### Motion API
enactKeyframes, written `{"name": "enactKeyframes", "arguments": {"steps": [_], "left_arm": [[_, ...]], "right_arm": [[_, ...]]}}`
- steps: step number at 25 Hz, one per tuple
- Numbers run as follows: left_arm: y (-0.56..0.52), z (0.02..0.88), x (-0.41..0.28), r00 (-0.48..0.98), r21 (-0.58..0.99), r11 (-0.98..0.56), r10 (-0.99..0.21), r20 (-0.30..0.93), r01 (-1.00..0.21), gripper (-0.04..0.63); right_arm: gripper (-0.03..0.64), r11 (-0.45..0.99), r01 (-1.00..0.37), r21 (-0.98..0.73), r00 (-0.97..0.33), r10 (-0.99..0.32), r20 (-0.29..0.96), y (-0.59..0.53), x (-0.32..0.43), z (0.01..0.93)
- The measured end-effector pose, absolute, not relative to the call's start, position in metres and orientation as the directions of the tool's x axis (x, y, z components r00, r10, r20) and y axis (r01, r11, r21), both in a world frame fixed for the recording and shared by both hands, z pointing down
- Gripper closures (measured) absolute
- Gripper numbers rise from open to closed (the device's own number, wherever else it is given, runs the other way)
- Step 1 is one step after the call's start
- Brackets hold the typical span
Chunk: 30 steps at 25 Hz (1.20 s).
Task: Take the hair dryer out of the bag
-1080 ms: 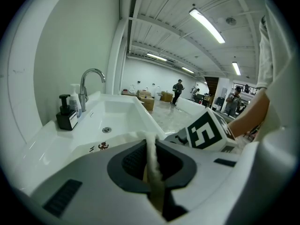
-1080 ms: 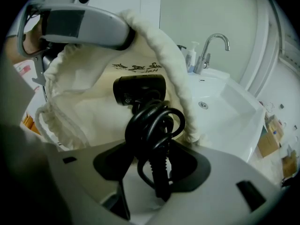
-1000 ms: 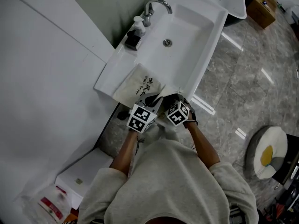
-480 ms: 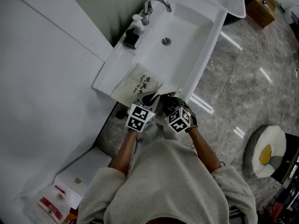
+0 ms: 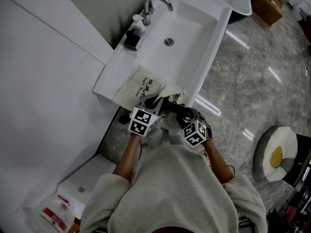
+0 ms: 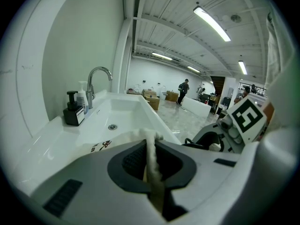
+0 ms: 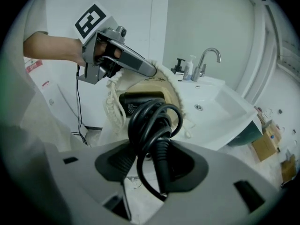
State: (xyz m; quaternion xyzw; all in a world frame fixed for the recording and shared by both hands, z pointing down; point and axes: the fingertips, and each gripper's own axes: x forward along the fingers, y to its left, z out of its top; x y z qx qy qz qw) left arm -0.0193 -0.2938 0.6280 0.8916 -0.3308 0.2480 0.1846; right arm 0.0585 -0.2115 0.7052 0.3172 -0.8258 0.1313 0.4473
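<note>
Reading "Hair Dryer", print (image 5: 145,88) on cream bag (image 5: 128,89)

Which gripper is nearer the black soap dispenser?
Left. The left gripper pinches the bag's rim along the wall side, where the dispenser stands; the right gripper holds the hair dryer cord farther back, off the counter's front corner.

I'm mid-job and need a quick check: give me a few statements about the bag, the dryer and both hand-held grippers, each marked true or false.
1. The left hand-held gripper pinches the bag's cloth edge. True.
2. The right hand-held gripper is empty. False: it is clamped on the coiled black cord.
3. The hair dryer is fully out of the bag. False: its black body sits in the bag's mouth.
4. The bag lies on the counter beside the basin. True.
</note>
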Motion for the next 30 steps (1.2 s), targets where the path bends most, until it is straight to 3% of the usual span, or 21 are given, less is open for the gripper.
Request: {"name": "enactKeyframes", "arguments": {"steps": [16,20,30], "left_arm": [[-0.290,0.626,-0.017,0.665,0.173,-0.713,-0.499,0.556,-0.680,0.569],[-0.290,0.625,-0.017,0.666,0.173,-0.712,-0.501,0.553,-0.680,0.569],[-0.288,0.625,-0.018,0.666,0.176,-0.709,-0.505,0.549,-0.683,0.569]], "right_arm": [[0.399,0.735,-0.670,0.102,-0.386,-0.463,0.798,-0.211,0.074,0.722],[0.265,0.728,-0.682,0.070,-0.400,-0.452,0.797,-0.212,0.073,0.720],[0.236,0.764,-0.642,0.058,-0.464,-0.448,0.764,-0.234,0.042,0.683]]}}
